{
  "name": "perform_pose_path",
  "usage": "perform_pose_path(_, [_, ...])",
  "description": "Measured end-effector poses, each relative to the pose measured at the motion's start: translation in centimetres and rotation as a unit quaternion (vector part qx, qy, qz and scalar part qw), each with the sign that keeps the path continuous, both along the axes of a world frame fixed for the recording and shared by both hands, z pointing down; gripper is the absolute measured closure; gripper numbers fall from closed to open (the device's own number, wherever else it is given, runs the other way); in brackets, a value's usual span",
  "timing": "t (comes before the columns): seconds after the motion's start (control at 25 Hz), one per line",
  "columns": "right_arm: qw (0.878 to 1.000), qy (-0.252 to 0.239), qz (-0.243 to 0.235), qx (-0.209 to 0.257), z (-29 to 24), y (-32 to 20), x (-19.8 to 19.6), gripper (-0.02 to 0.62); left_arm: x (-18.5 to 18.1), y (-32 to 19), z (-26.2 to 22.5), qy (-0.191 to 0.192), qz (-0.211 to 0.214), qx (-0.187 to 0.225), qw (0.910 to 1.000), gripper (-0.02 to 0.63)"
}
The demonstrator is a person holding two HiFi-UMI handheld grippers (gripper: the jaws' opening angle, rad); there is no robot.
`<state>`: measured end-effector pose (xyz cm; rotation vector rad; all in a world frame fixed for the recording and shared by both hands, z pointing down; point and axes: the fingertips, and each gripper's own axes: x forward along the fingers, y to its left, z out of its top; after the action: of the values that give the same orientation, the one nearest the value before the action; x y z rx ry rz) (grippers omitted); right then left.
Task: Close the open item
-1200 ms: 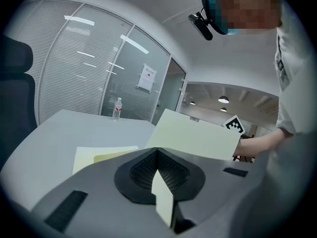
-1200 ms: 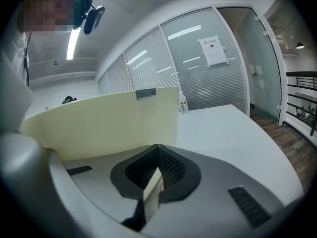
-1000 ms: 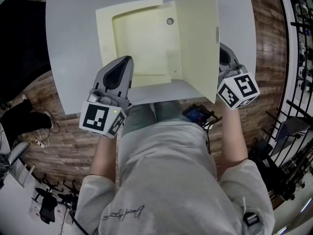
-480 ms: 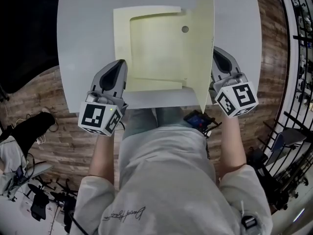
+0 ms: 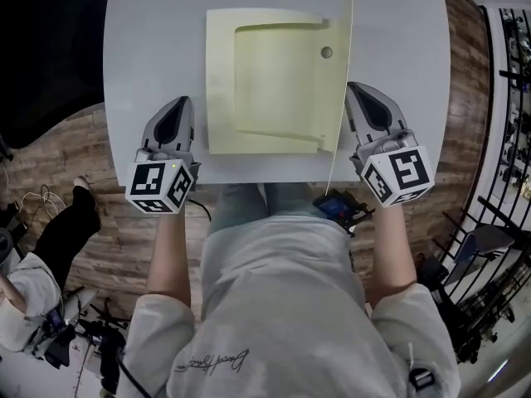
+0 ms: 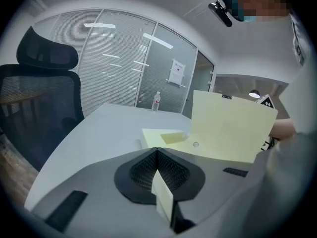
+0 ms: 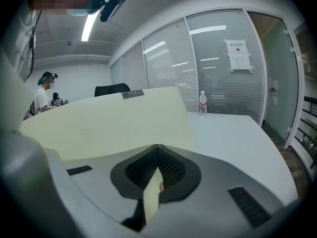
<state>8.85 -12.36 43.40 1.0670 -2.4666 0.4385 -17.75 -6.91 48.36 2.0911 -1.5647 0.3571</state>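
A pale yellow folder [image 5: 274, 89] lies open on the grey table [image 5: 149, 48]. Its cover [image 5: 343, 73] stands nearly upright along the right side, edge-on in the head view. A round snap [image 5: 326, 52] shows on the inner pocket. My right gripper [image 5: 362, 94] is shut and empty, just right of the cover's outer face; touching or not, I cannot tell. In the right gripper view the cover [image 7: 114, 125] fills the left. My left gripper [image 5: 177, 110] is shut and empty, left of the folder, apart from it. The left gripper view shows the cover [image 6: 228, 128] raised.
A water bottle [image 6: 156, 101] stands at the table's far end, also visible as the bottle [image 7: 202, 102] in the right gripper view. A black office chair [image 6: 34, 98] stands at the table's left. Glass partitions lie beyond. A person [image 7: 45, 95] stands far off.
The cover has swung from leaning open to the right up to nearly vertical, with the right gripper following it leftward. The left gripper has moved off the folder's near left corner to the bare table.
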Motion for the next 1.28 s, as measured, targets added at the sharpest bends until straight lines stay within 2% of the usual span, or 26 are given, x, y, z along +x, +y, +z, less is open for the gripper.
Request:
perform_pose_path(0.24, [1.000,0.023,-0.021,0.000,0.4,0.6,-1.4,0.583,-0.6,1.9,5.1,0.009,-0.012,-0.058,0.9982,0.597])
perform_pose_path(0.44, [0.999,0.040,-0.024,-0.013,1.4,0.7,-2.4,0.583,0.2,2.1,7.8,0.026,-0.006,-0.084,0.9961,0.597])
perform_pose_path(1.04, [0.994,0.074,-0.070,-0.028,3.0,2.2,-5.2,0.583,1.9,0.7,8.9,0.042,0.022,-0.085,0.9952,0.597])
perform_pose_path(1.28, [0.987,0.115,-0.105,-0.048,4.7,3.3,-6.4,0.583,2.8,0.3,9.0,0.051,0.027,-0.081,0.9950,0.597])
